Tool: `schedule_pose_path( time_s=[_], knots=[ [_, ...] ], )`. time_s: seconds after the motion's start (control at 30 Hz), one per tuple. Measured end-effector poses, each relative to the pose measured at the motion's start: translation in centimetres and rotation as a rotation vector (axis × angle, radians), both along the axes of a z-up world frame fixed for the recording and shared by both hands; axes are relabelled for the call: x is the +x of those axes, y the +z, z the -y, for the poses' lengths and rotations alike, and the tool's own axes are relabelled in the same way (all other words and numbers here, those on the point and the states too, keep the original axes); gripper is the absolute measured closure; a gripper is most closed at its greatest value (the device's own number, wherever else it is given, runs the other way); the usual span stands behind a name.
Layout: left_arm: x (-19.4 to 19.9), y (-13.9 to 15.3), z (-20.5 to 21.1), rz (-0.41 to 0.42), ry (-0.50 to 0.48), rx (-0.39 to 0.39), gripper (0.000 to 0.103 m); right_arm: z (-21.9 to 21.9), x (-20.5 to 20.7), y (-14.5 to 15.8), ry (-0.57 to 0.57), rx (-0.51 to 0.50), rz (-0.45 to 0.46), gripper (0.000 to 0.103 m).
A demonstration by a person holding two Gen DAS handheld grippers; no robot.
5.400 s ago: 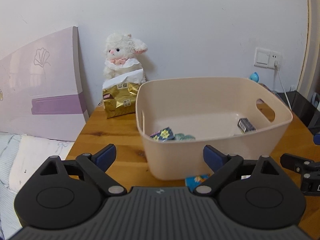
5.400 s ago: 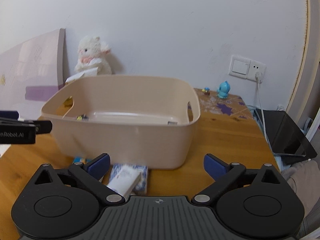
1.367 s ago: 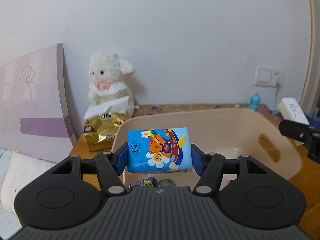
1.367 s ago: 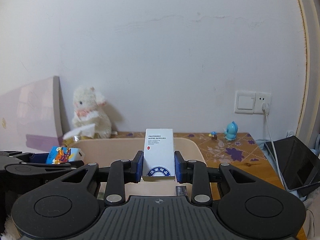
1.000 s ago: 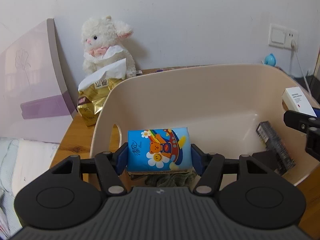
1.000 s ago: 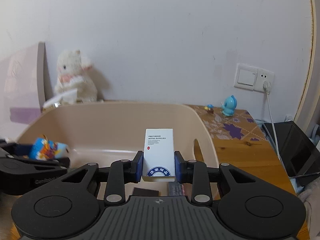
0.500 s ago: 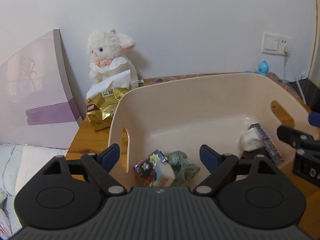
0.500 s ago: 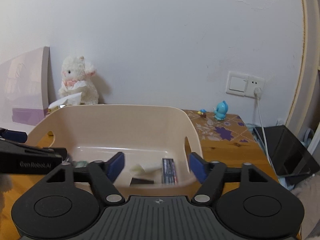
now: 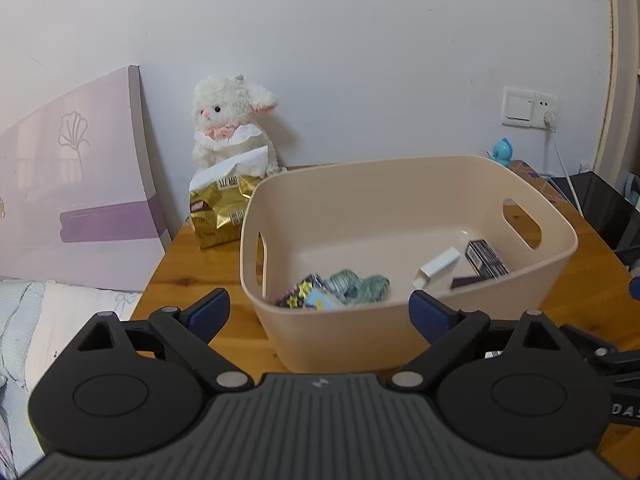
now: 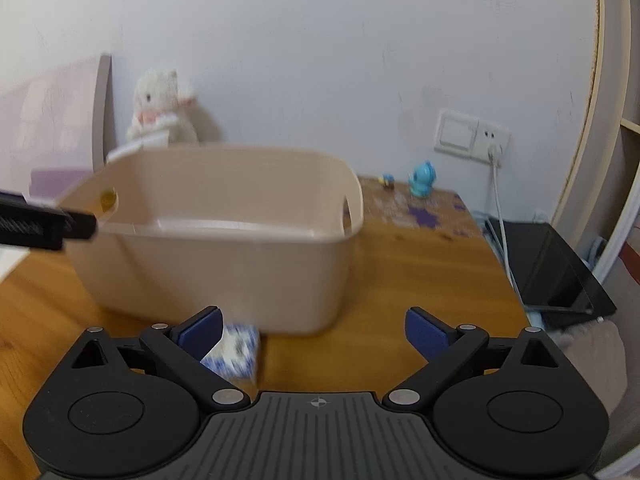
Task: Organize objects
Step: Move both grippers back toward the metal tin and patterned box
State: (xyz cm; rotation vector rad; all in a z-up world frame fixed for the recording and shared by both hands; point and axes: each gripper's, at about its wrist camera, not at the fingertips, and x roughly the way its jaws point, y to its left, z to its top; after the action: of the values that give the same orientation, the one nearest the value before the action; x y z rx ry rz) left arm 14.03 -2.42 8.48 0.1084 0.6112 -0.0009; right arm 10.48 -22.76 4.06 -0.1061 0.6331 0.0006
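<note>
Emptied since the frames of a second ago: the cartoon tissue pack gone from the left gripper (image 9: 318, 310), the white box (image 9: 439, 265) gone from the right gripper (image 10: 313, 328), both now down inside the beige bin (image 9: 400, 176), and both cameras pulled back from over its rim. Jaws of both tongs opening toward their widest, nothing between the left pair, nothing pressed by the right.

Next in line, by the look of it: a blue-and-white patterned pack (image 10: 236, 350) on the wooden table (image 10: 420, 280), just in front of the bin's near wall, low and left of centre in the right wrist view. Tucked right beside the right gripper's left finger (image 10: 200, 330), inside the gap but hard against that side; well off the midline. Blurred, so long axis hard to call. Nearer the right hand than the left; absent from the left wrist view, probably hidden behind the gripper body.

Inside the bin, seen at centre of the left wrist view: star-printed wrappers (image 9: 298, 294) and a teal bundle (image 9: 358, 284) at lower left, the white box lying tilted to their right, a dark box (image 9: 486, 258) by the right-hand handle slot.

Beyond the bin, upper left: plush lamb (image 9: 230, 128) behind a gold bag (image 9: 220, 212).
</note>
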Motion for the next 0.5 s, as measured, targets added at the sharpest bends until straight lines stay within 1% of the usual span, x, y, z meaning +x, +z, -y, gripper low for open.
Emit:
schedule_pose_path(
  time_s=[0.13,0.33,0.43,0.5],
  knots=[
    [-1.1,-0.9,0.0,-0.012,-0.005,0.001,0.006,0.2,-0.2,-1.9,-0.012,-0.033,-0.052,0.004],
    [-2.5,-2.8,0.0,-0.035,-0.024,0.007,0.006,-0.4,-0.3,-4.0,0.000,-0.058,-0.096,0.002],
    [-2.8,-4.0,0.0,-0.058,-0.034,0.022,0.006,-0.9,-0.3,-4.8,0.004,-0.068,-0.106,0.002],
    [-2.9,-4.6,-0.2,-0.070,-0.036,0.025,0.006,-1.2,-0.5,-5.0,0.003,-0.074,-0.095,0.002]
  ],
)
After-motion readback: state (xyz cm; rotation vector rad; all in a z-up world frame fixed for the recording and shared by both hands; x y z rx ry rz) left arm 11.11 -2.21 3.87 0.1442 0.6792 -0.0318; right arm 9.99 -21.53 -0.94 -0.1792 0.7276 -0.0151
